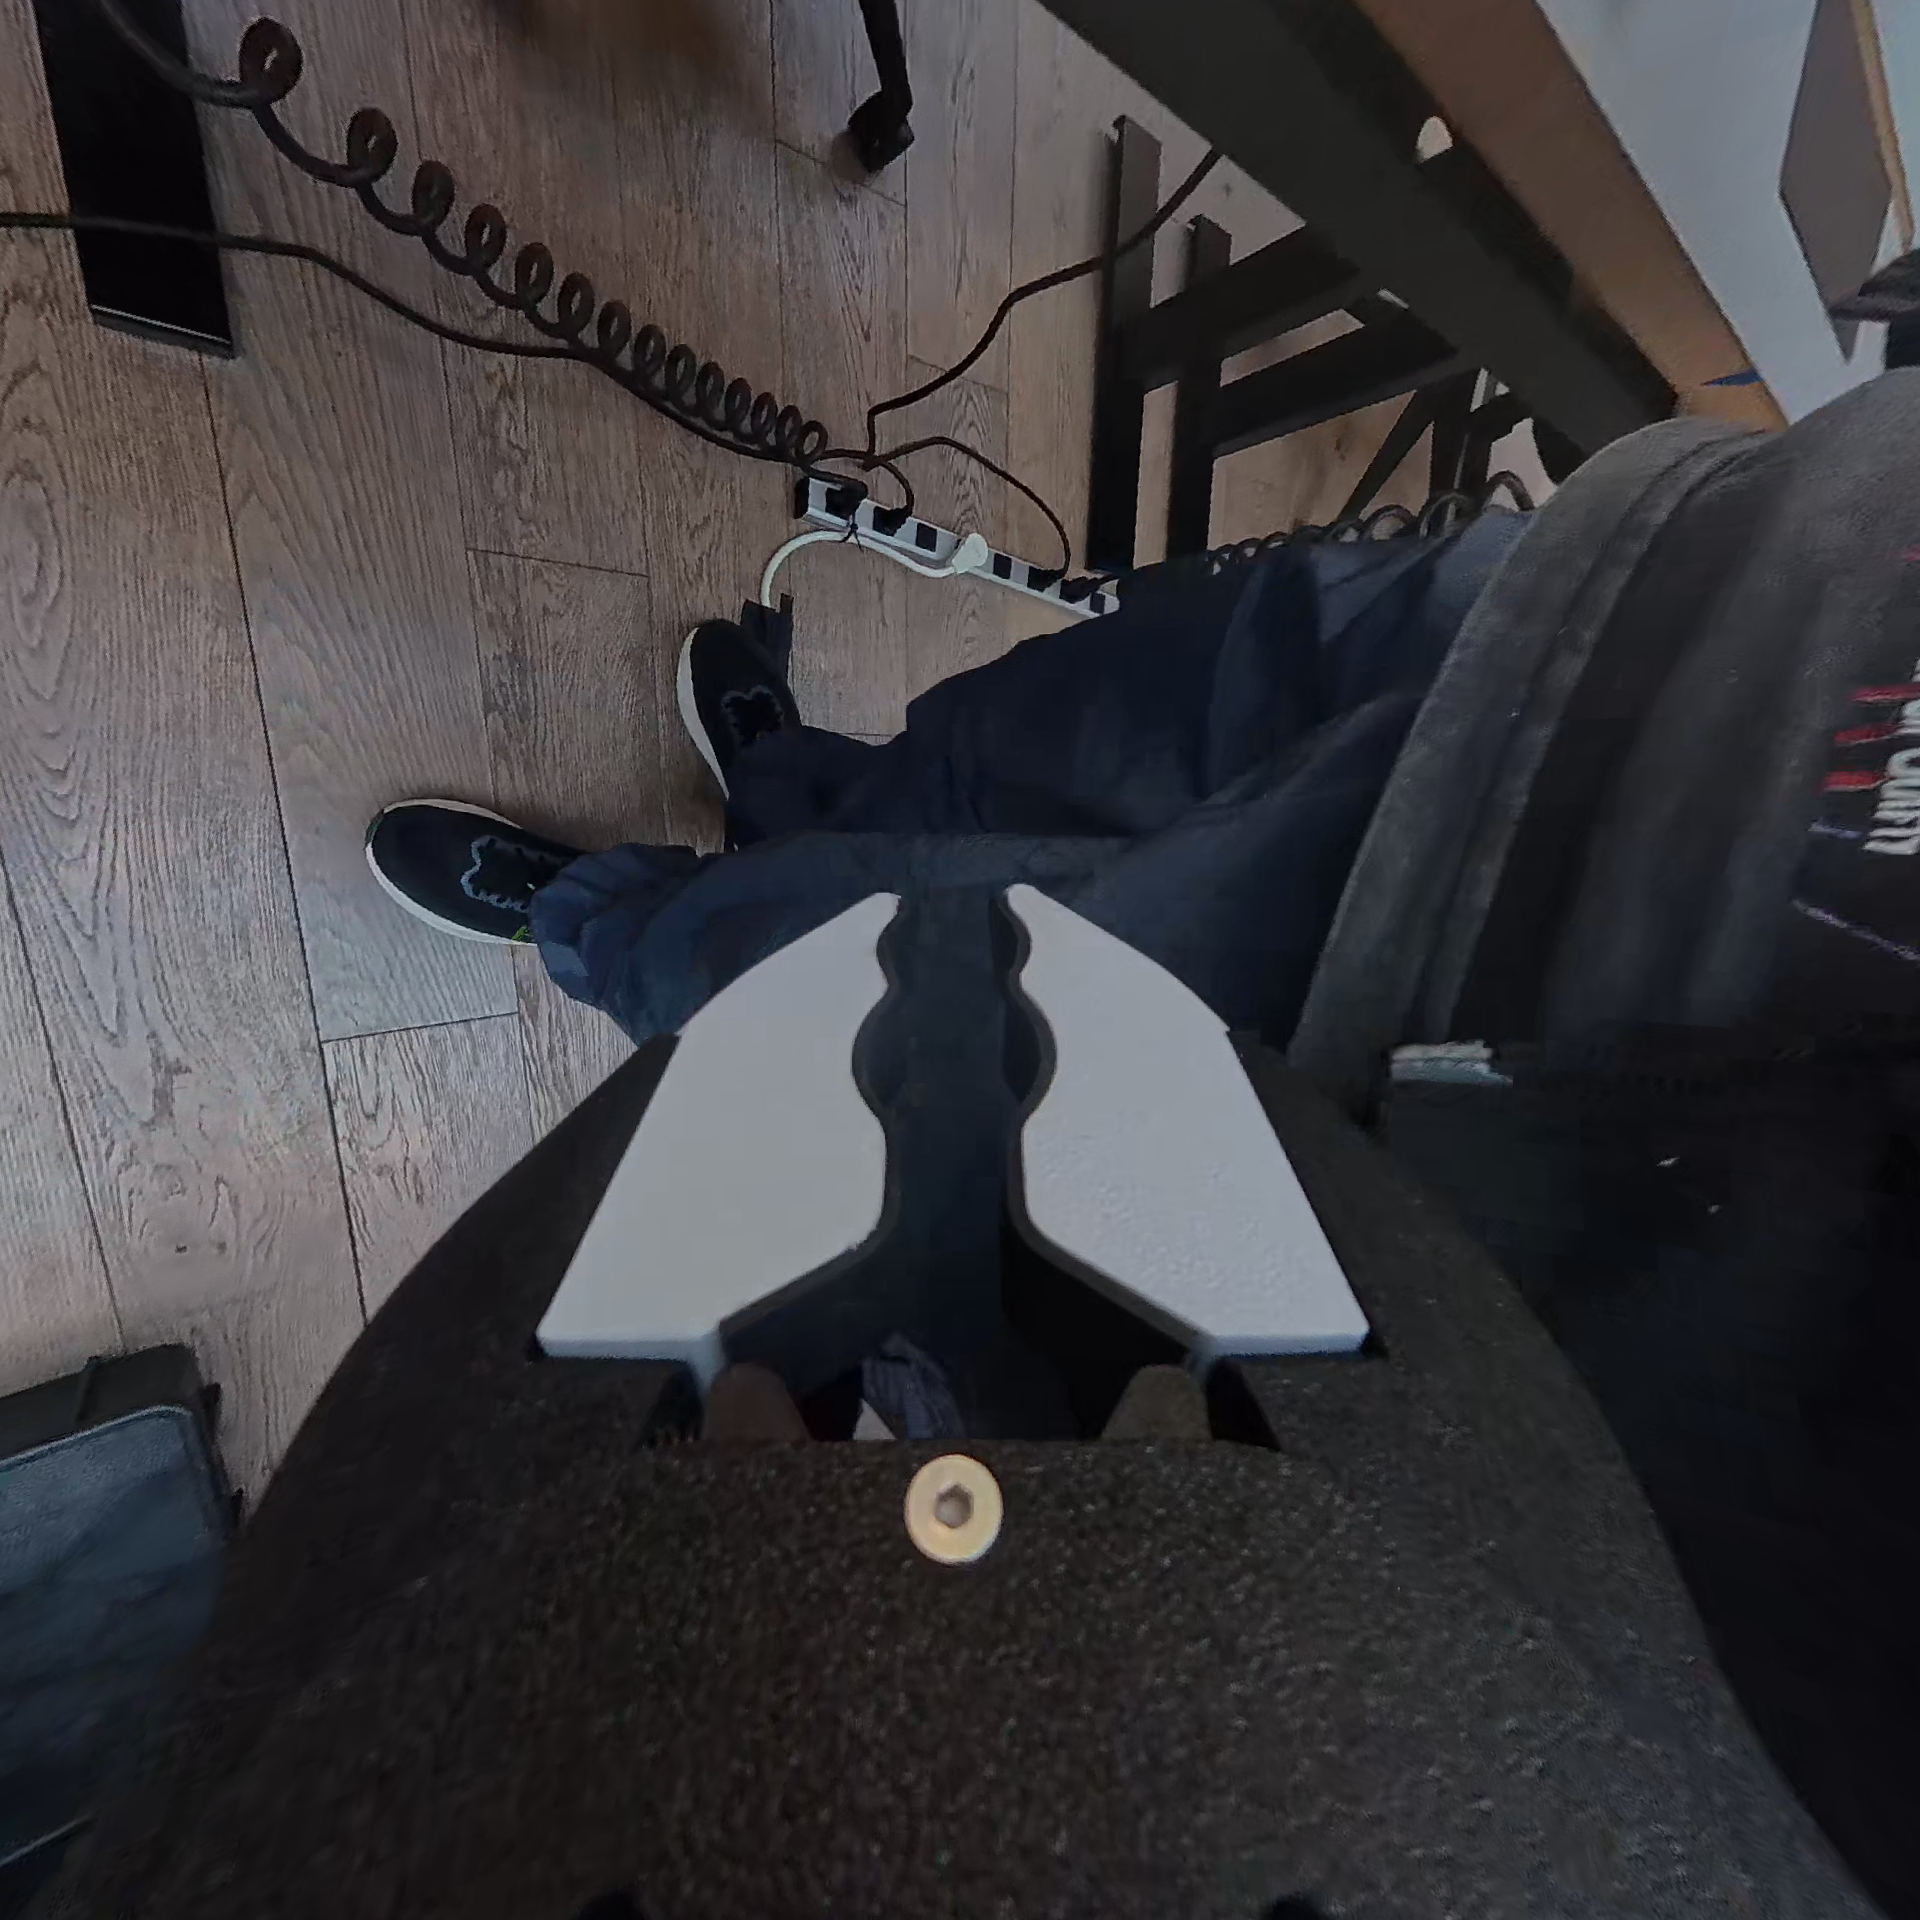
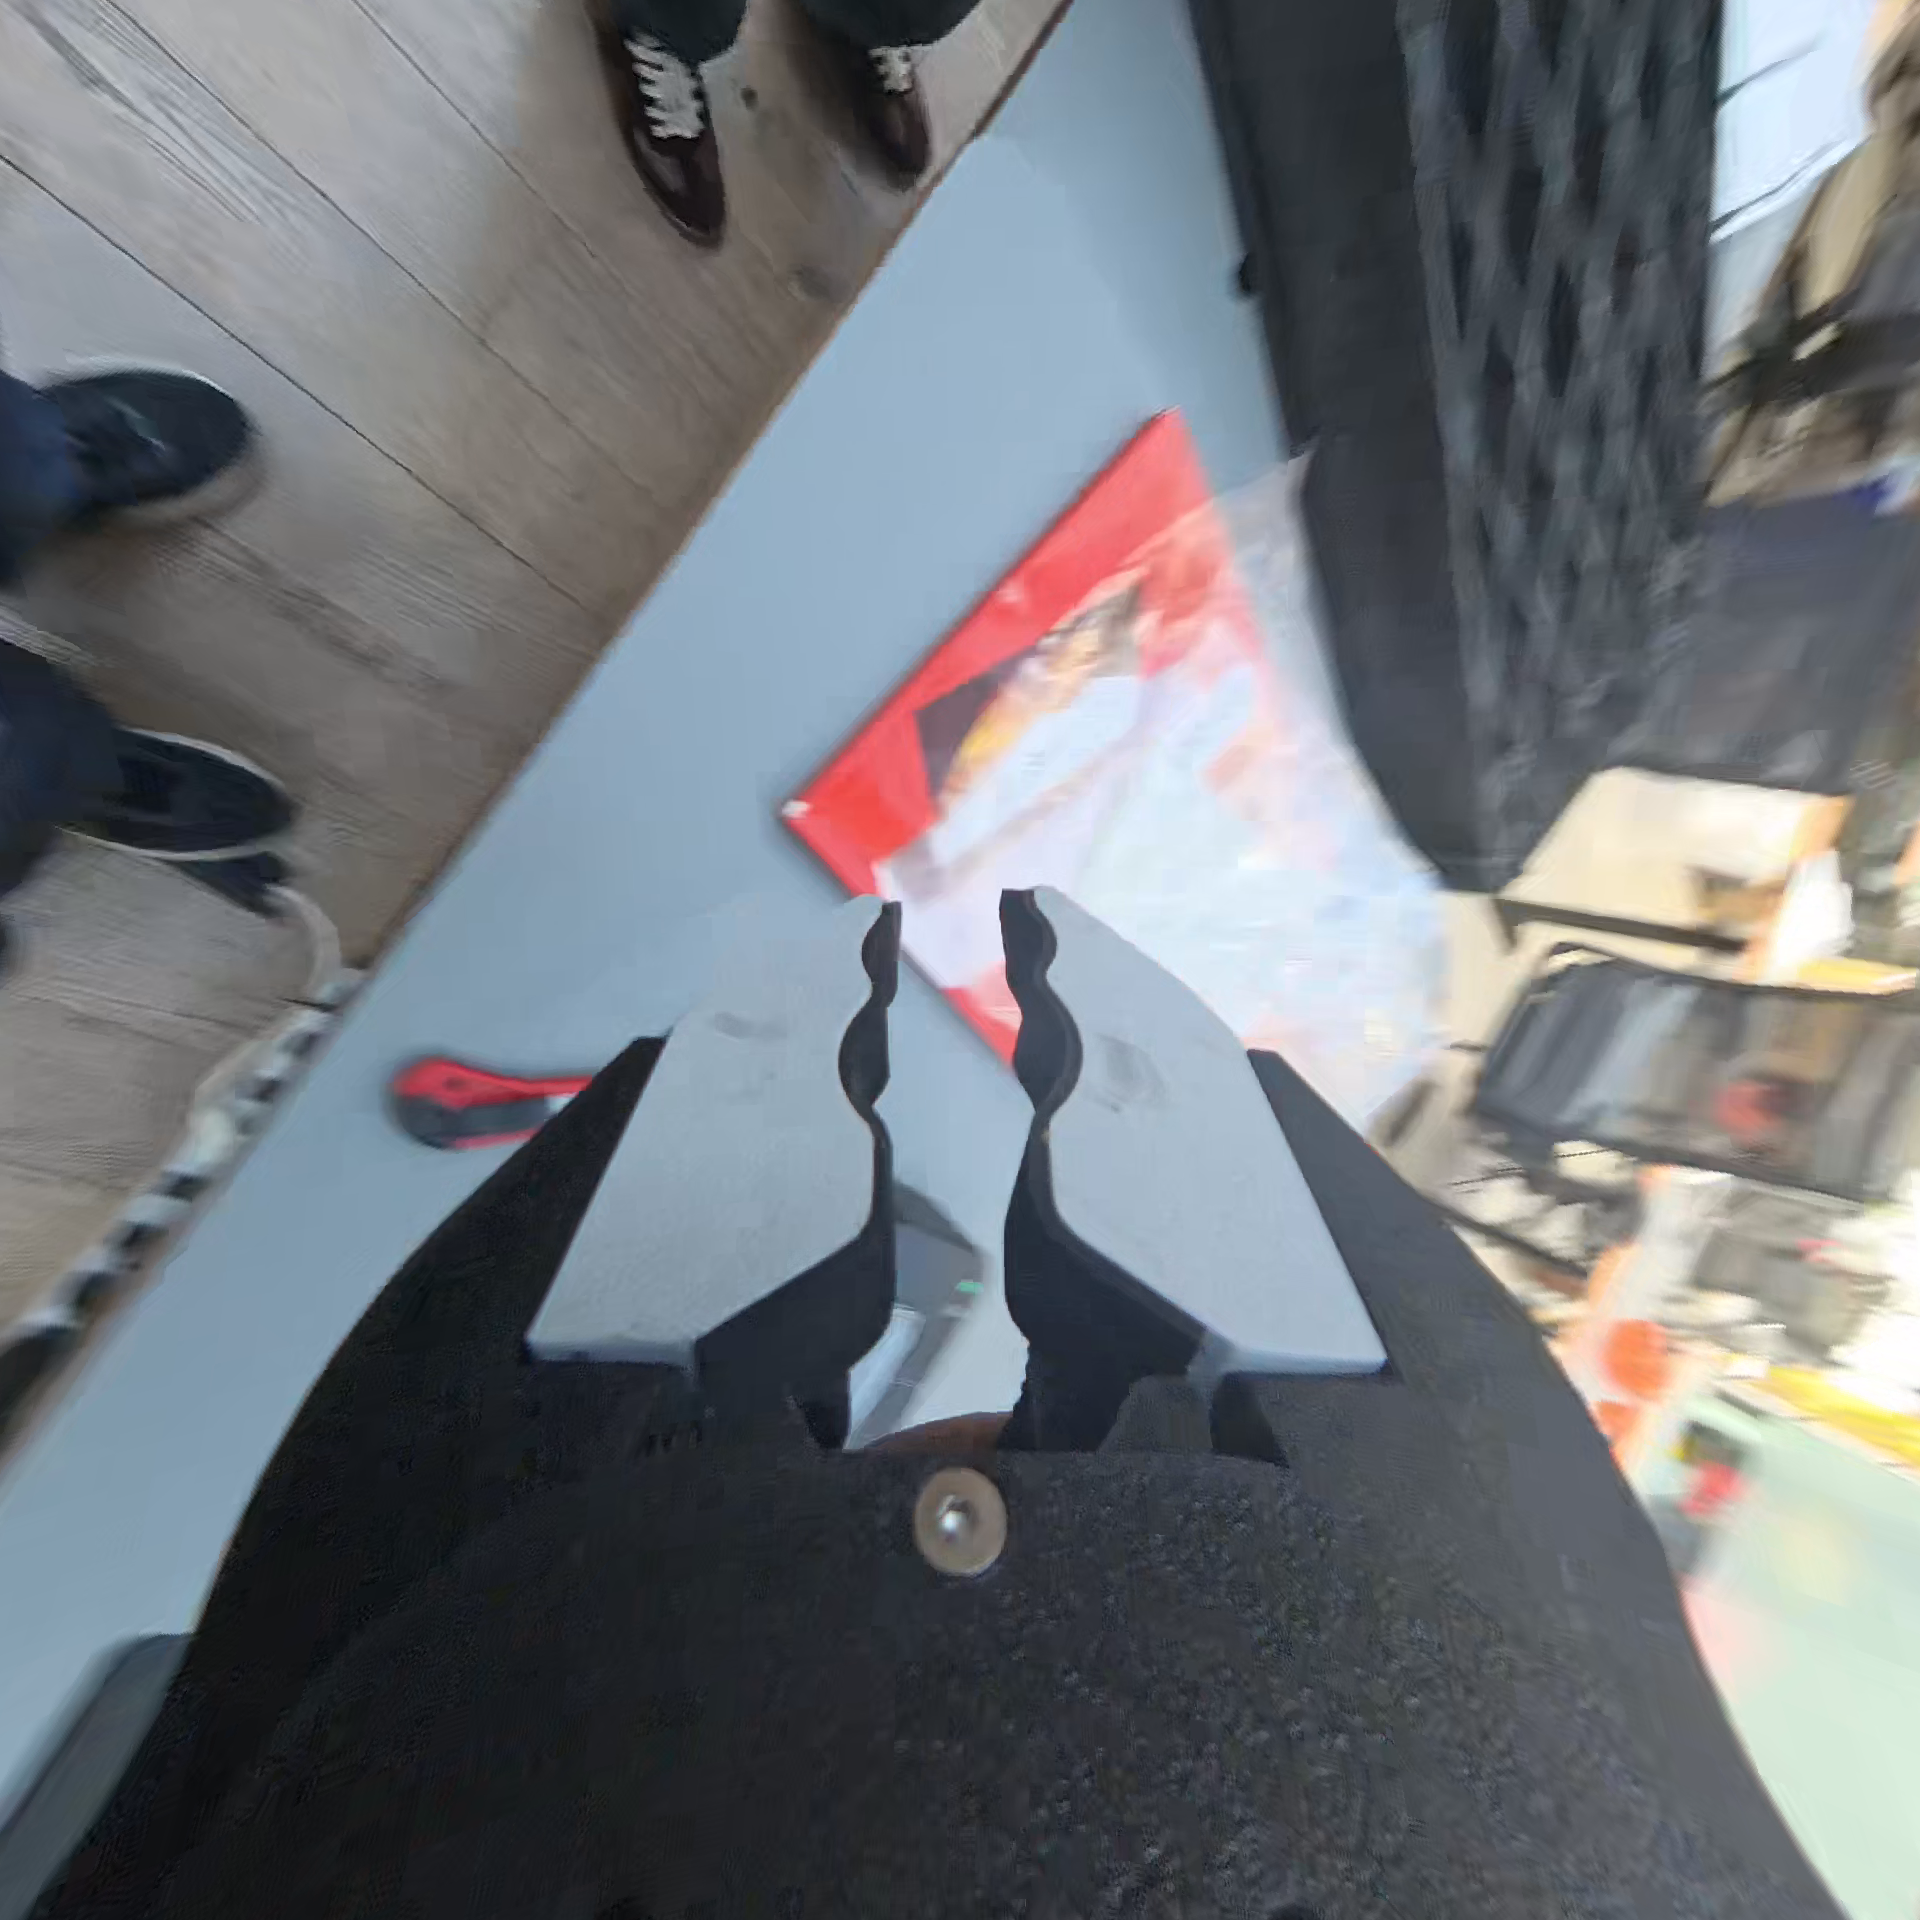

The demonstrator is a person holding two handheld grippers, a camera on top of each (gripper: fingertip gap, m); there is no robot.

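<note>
My left gripper (image 1: 951,902) is open and empty. It points down beside the table, over a person's dark blue trousers (image 1: 1091,748) and black shoes (image 1: 468,868). My right gripper (image 2: 948,906) is open and empty, held above a pale grey table (image 2: 644,748). Just past its fingertips lies a red printed packet (image 2: 1049,707) partly under a clear plastic bag (image 2: 1278,831). A red and black utility knife (image 2: 468,1101) lies on the table left of the fingers. The right wrist view is blurred by motion.
A white power strip (image 1: 935,551) and a coiled black cable (image 1: 582,301) lie on the wooden floor (image 1: 208,727). The table's wooden edge (image 1: 1538,187) runs at the upper right. A black mesh object (image 2: 1507,364) stands behind the packet. Another person's brown shoes (image 2: 675,135) are on the floor.
</note>
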